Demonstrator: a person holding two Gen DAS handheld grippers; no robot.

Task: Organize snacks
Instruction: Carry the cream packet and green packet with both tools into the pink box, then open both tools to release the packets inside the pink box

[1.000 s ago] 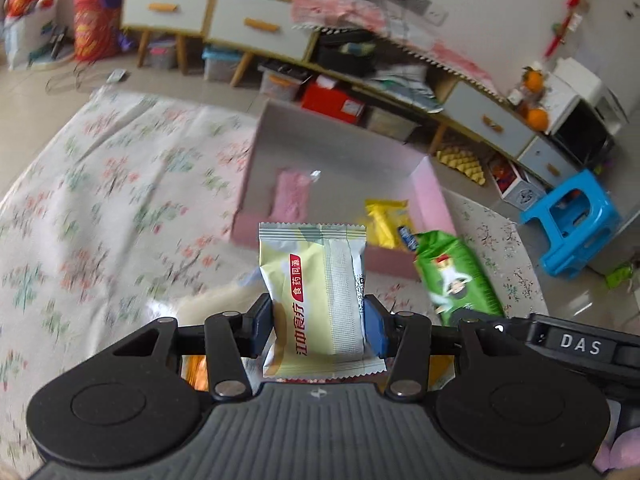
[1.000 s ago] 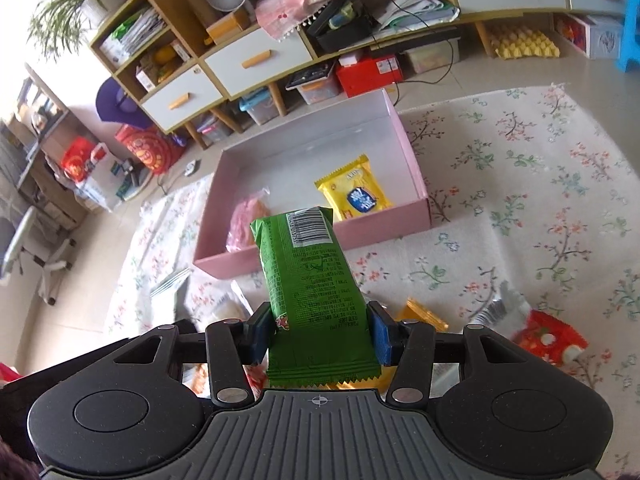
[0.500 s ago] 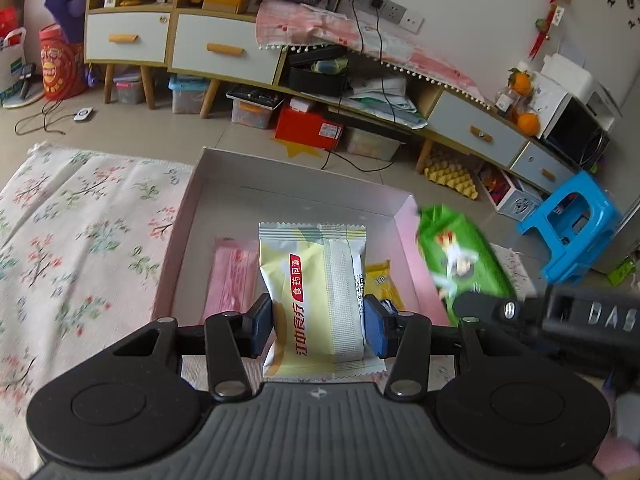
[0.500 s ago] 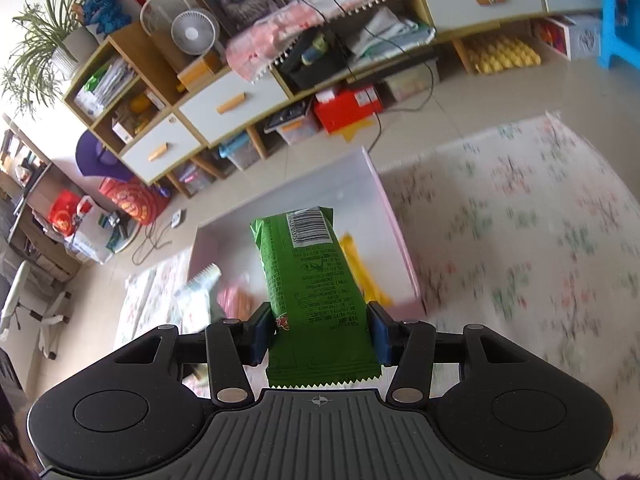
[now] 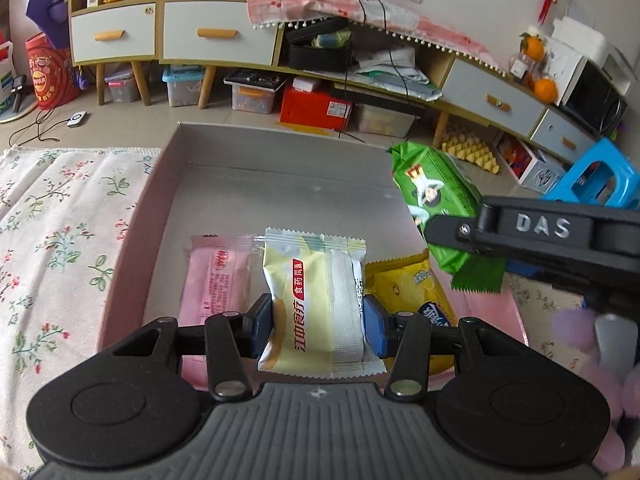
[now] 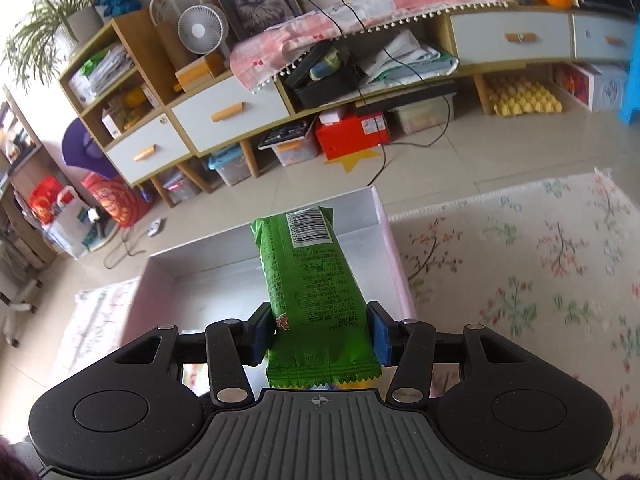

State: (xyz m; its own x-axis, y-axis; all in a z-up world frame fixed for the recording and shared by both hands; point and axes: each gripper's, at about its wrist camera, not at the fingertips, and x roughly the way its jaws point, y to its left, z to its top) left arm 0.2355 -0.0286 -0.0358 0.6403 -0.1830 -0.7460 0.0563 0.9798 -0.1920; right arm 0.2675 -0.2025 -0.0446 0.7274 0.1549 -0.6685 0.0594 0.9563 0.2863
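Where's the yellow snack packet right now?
In the left wrist view, the yellow snack packet lies inside the pink box, in its near right corner, just right of the cream packet that the left gripper holds.

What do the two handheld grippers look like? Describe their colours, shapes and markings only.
The left gripper and the right gripper look alike: a matte black body with a ribbed grey centre plate bearing a small crosshair mark, two round black discs at the sides, black linkage arms with silver pivot pins, and blue finger pads. Seen side-on from the left wrist view, the right gripper carries raised "DAS" lettering. No cables or sleeves are visible.
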